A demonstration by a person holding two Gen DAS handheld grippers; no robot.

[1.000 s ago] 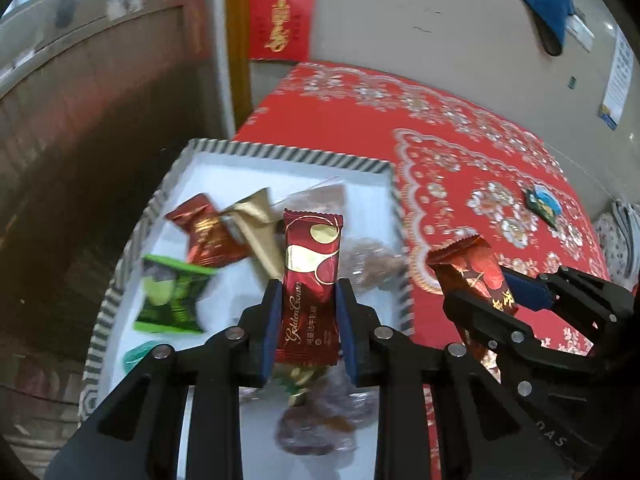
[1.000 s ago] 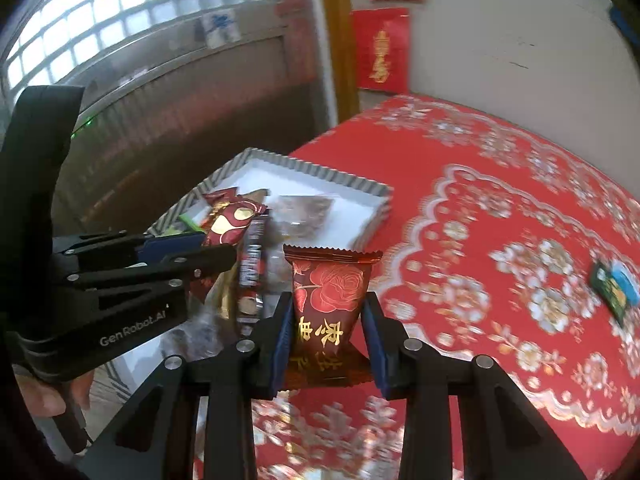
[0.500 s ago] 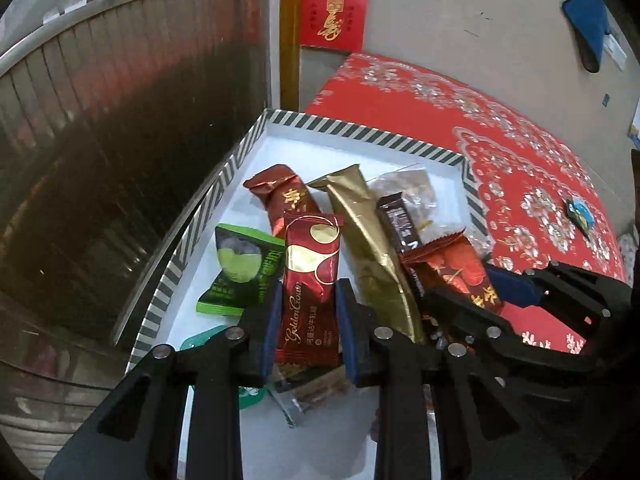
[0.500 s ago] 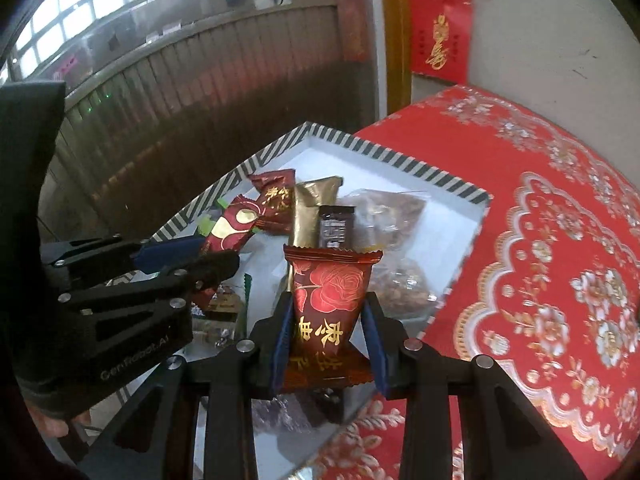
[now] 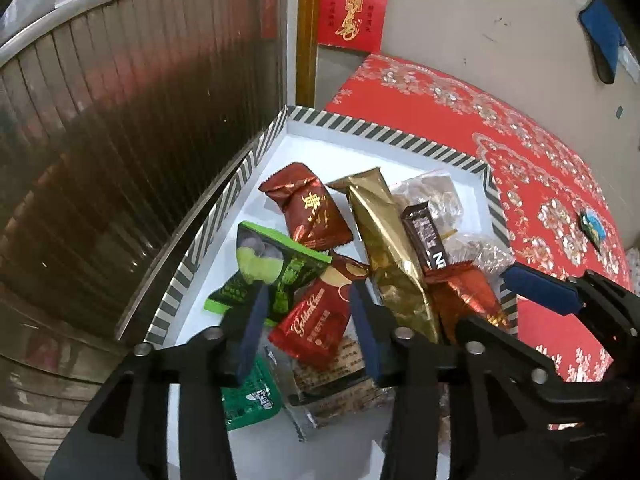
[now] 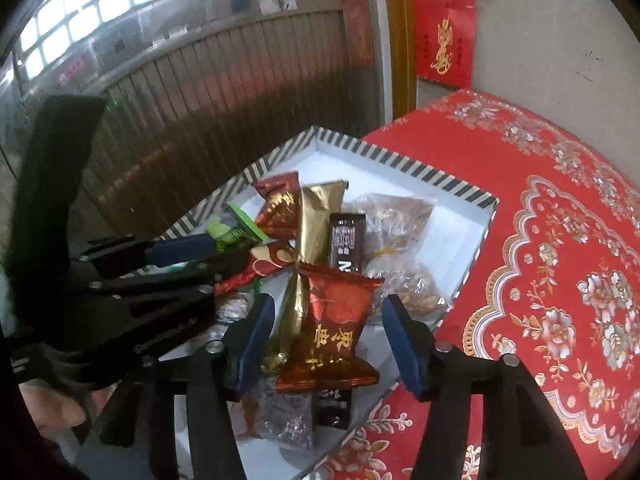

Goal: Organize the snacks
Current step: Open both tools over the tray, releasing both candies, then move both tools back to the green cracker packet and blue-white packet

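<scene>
Snacks piled in striped-rim white tray point(image 5: 384, 132), centre of both frames, so the sorting target is clearly this tray. Left gripper point(image 5: 306, 320) has jaws apart, straddling the red Golden Crown packet point(image 5: 316, 320), which lies flat on the pile, tilted, no pad touching it: looks dropped there on purpose. Right gripper point(image 6: 328, 336) likewise spread wide, red rose-print packet point(image 6: 336, 320) resting loose between the pads on top of other wrappers; contact with the pads is hard to rule out at this angle, probably none. Gold pouch point(image 5: 384, 248), dark chocolate bar point(image 5: 424, 236), green packet point(image 5: 268, 268), maroon packet point(image 5: 308, 212) sit upper-middle of tray. One small blue-green snack point(image 5: 594, 226) remains on red tablecloth point(image 5: 440, 120), right edge, likely next pick.
</scene>
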